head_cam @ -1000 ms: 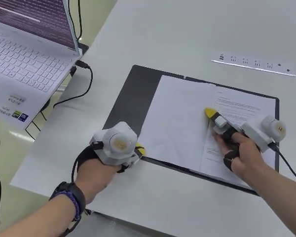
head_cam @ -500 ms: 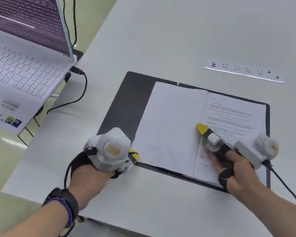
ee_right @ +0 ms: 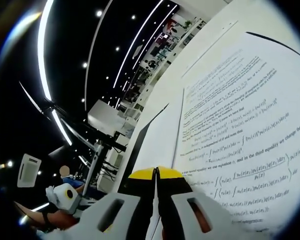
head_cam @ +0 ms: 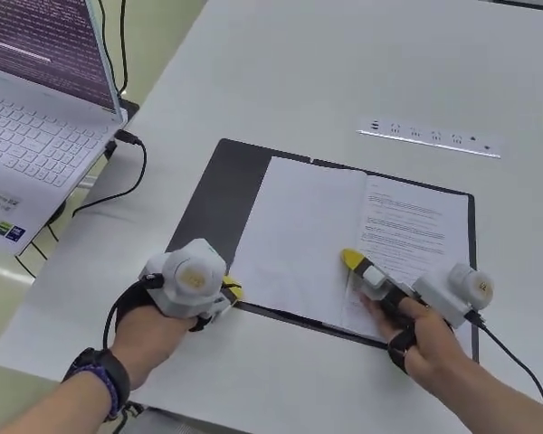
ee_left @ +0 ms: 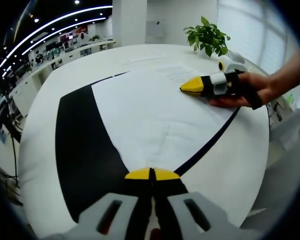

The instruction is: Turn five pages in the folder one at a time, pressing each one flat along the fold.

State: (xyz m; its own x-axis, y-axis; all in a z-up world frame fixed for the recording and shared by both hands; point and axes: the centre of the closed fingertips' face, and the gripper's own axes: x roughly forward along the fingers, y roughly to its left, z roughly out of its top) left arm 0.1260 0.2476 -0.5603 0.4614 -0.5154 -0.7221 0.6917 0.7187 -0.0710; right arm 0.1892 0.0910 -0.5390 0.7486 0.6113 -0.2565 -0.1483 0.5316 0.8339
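Wide, pale white desk (head_cam: 281, 72) under us. At ten o'clock in the head view sits one open laptop (head_cam: 36, 117), screen lit, with dark cables (head_cam: 127, 167) trailing off its right side. Down at seven o'clock is the left gripper (head_cam: 231, 289) in the person's left hand (head_cam: 149, 330). Its yellow fingers are pressed together with nothing between them, tips at the near-left corner of the folder (head_cam: 213, 194).

One folder, lying open and flat at the centre of the desk, its black cover showing at nine o'clock of the paper. Two pages face up: a blank page (head_cam: 299, 226) and, right of the fold, a printed page (head_cam: 412, 226).

At five o'clock comes the right gripper (head_cam: 351, 260), fingers also closed on nothing. Its tip is down at the fold near the bottom edge, with the right hand (head_cam: 425, 339) behind it. At one o'clock lies one white power strip (head_cam: 430, 137), well apart from the folder.

Now the room: the left gripper view catches long ceiling light strips (ee_left: 55, 25) at eleven o'clock and one potted plant (ee_left: 207, 35) at one o'clock. Two grippers in all.
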